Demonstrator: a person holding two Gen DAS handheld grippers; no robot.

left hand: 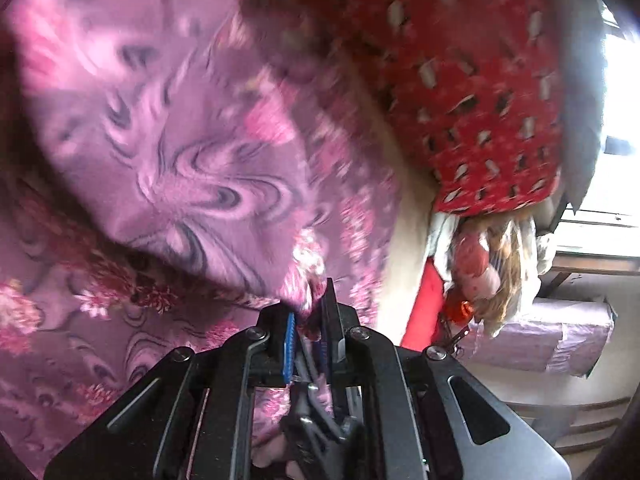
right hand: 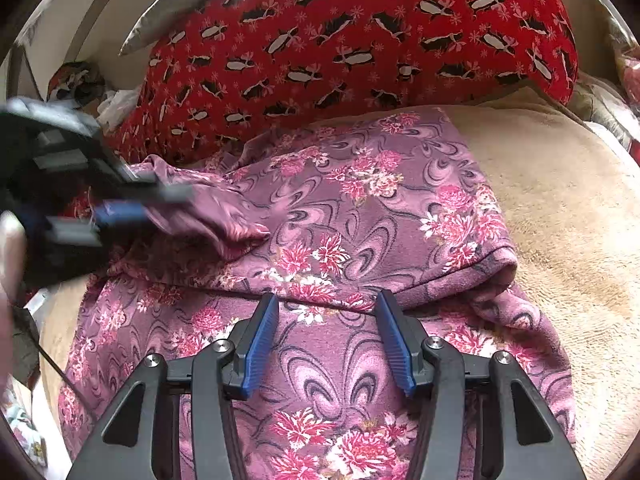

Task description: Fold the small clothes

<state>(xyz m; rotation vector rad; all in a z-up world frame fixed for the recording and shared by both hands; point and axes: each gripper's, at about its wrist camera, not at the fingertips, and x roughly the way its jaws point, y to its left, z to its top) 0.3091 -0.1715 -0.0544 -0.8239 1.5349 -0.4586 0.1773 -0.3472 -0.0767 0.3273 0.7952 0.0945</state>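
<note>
A mauve garment with pink flowers lies partly folded on a beige blanket. My left gripper is shut on a bunched edge of this garment, which fills its view and looks blurred. In the right wrist view the left gripper comes in from the left, holding a lifted flap of the cloth over the garment. My right gripper is open, its blue pads just above the garment's near part, at a fold edge, holding nothing.
A red patterned pillow lies behind the garment, also seen in the left wrist view. A doll and rags hang at the bed's side. A grey cushion corner lies at the back left.
</note>
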